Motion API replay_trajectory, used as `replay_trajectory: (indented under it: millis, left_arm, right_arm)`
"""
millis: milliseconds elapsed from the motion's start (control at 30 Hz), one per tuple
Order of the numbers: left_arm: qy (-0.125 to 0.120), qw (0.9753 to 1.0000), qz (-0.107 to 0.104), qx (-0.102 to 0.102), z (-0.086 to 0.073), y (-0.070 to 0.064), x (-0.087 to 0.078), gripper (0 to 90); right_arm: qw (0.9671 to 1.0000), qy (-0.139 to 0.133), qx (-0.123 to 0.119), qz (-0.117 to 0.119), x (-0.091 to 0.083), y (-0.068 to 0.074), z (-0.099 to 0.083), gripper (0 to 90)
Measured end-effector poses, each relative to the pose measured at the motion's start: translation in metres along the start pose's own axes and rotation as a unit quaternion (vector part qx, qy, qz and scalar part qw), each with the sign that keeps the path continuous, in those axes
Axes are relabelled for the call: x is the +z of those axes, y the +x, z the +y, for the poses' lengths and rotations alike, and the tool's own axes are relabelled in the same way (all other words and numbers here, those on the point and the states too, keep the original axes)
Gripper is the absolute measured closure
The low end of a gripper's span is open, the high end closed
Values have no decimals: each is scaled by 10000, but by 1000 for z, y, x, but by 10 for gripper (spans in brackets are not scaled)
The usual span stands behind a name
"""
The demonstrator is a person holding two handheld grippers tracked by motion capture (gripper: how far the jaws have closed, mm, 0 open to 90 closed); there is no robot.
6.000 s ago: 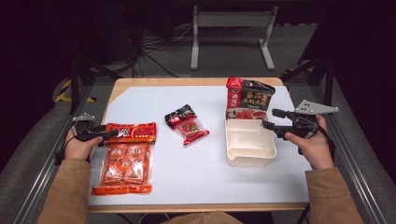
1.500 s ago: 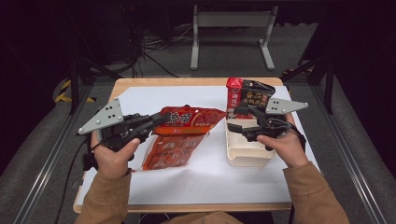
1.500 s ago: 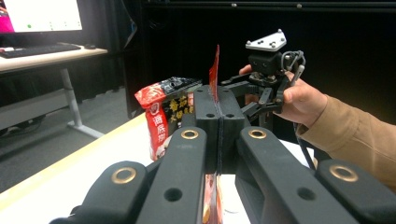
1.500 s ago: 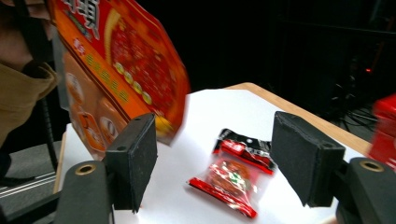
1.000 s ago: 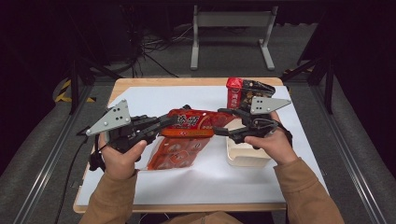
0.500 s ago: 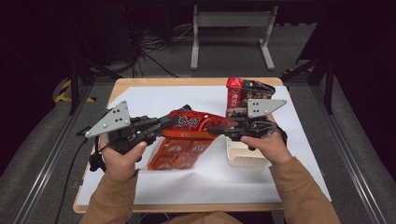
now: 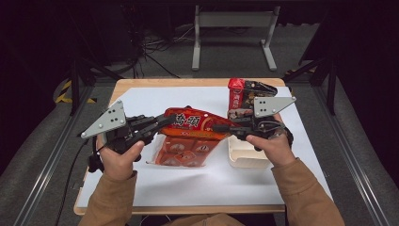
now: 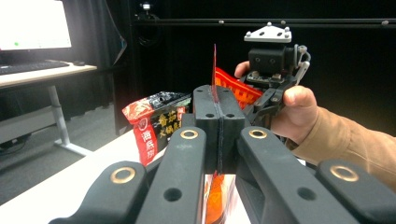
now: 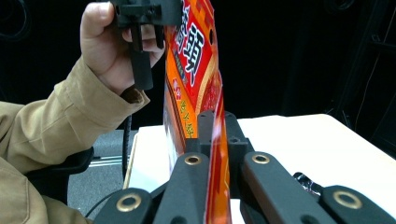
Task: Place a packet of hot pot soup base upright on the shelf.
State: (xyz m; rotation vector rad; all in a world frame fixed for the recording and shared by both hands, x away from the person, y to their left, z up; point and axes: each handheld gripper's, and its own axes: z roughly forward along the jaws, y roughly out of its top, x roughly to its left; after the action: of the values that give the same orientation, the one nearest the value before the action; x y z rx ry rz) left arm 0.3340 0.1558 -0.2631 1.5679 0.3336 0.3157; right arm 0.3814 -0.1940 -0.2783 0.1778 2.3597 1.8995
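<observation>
1. Two grippers on one glossy red snack bag [image 7: 193,129], lifted off the white table cover [image 7: 141,101] mid-table.
2. Left gripper [image 7: 160,123]: matte black jaws, grey perforated three-cornered plate on top. Jaws clamped flat on the bag's left edge; in the left gripper view the thin film edge sticks up out of the seam between the pads.
3. Bag: flexible crinkly film, printed red/orange top band with white characters, clear lower panel showing small wrapped pieces. It hangs tilted, lower corner near or on the cover, cannot tell which.
4. Right gripper [image 7: 220,128]: same build, jaws pinched on the bag's right end; in the right gripper view the film runs edge-on between the pads.
5. Beige rectangular tray [image 7: 244,157], smooth and shallow, under the right hand [image 7: 269,146].
6. Red-and-black upright packet [image 7: 242,96] behind the tray, shiny, crumpled top.
</observation>
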Motion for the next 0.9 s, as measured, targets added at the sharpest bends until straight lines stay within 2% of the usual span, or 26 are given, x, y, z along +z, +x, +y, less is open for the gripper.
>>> replay_trajectory:
  millis: [200,433,567,633,700,767,800,900]
  left_arm:
    - [-36,10000,27,-51,-1,3,-2,886]
    - [-77,9999,58,-94,-3,7,-4,848]
    - [-81,9998,153,-71,-4,8,-5,774]
    - [-122,9996,244,-39,-4,10,-6,694]
    - [-105,9997,203,-114,-4,12,-8,641]
    - [-69,9996,264,-77,-4,13,-8,565]
    - [11,9991,414,-25,-5,14,-9,565]
    - [85,9985,545,-25,-6,17,-11,480]
  right_arm:
    - [10000,-12,83,47,-3,4,10,895]
    - [10000,47,72,45,-4,8,19,896]
    - [9999,80,47,52,-4,10,26,896]
    - [9999,144,18,38,-4,11,30,896]
    - [9998,178,-4,28,-4,12,33,896]
    - [9998,190,-15,19,-5,12,35,896]
    - [9998,201,-15,15,-6,12,37,896]
    - [9996,260,-43,-50,-9,13,45,896]
